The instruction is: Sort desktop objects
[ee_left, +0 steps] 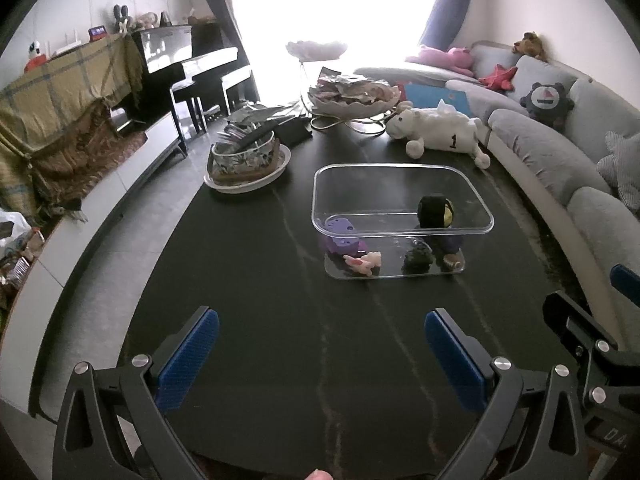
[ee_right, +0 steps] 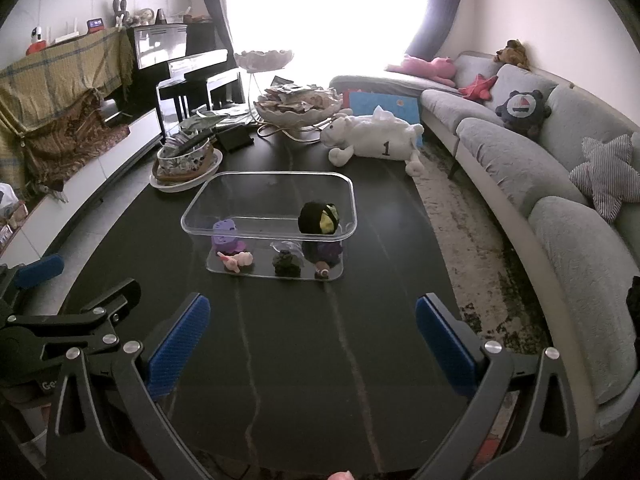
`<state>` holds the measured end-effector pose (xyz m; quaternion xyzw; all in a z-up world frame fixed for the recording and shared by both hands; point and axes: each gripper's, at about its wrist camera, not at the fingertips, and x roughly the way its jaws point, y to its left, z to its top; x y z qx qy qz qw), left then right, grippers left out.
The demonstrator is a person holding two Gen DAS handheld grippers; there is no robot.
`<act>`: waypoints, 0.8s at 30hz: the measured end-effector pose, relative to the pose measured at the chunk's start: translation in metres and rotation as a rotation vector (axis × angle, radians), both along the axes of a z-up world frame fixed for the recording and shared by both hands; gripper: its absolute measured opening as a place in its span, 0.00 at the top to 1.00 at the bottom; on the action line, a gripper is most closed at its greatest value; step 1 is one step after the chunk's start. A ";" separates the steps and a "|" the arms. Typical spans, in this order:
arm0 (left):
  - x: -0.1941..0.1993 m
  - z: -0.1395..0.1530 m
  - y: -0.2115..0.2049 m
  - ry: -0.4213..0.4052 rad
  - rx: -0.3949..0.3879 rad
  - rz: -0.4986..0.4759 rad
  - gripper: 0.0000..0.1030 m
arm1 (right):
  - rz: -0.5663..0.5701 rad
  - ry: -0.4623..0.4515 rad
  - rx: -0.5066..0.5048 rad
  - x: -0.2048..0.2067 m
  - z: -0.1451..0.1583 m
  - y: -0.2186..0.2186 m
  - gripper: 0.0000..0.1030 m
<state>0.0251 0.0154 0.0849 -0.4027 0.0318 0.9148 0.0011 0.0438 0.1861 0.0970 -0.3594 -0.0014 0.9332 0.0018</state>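
A clear plastic bin (ee_left: 400, 184) (ee_right: 276, 184) stands mid-table on the dark table (ee_left: 280, 320) (ee_right: 288, 340). Inside lie a purple toy (ee_left: 342, 236) (ee_right: 226, 238), a pink toy (ee_left: 364, 262) (ee_right: 238, 260), a dark green toy (ee_left: 418, 258) (ee_right: 286, 262) and a black-and-yellow doll (ee_left: 436, 212) (ee_right: 320, 220). My left gripper (ee_left: 322, 344) is open and empty, near the table's front edge. My right gripper (ee_right: 312, 332) is open and empty, beside it. Each shows at the edge of the other's view.
A white plush sheep (ee_left: 440, 128) (ee_right: 376, 138) lies behind the bin. A patterned bowl on a plate (ee_left: 246, 160) (ee_right: 186, 160) stands far left. A tiered dish of packets (ee_left: 352, 96) (ee_right: 298, 104) stands at the back. A grey sofa (ee_right: 540, 184) runs along the right.
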 end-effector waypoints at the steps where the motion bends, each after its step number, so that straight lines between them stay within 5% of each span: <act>1: 0.000 0.000 0.000 -0.001 0.000 0.000 0.01 | 0.000 0.000 0.000 0.000 0.000 0.000 0.01; 24: -0.003 -0.001 0.000 -0.015 0.023 0.010 0.01 | 0.004 -0.006 -0.018 -0.002 -0.001 0.003 0.01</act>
